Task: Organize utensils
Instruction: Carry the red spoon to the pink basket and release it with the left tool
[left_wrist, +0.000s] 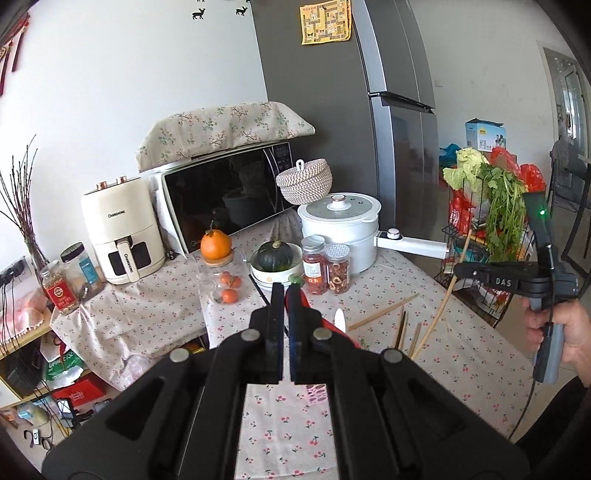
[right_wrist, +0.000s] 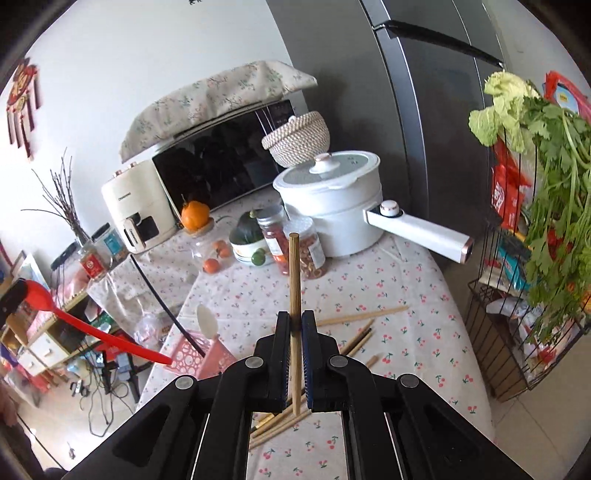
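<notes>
My left gripper is shut on a red spoon, held above the cherry-print table; in the right wrist view the red spoon slants down toward a pink perforated utensil holder that holds a white spoon. My right gripper is shut on a wooden chopstick, held upright above the table. In the left wrist view the right gripper holds that chopstick slanting down. Several loose chopsticks lie on the cloth.
At the table's back stand a white pot with a long handle, two spice jars, a bowl with a green squash, a glass jar of tangerines, a microwave and an air fryer. A wire basket of greens stands right.
</notes>
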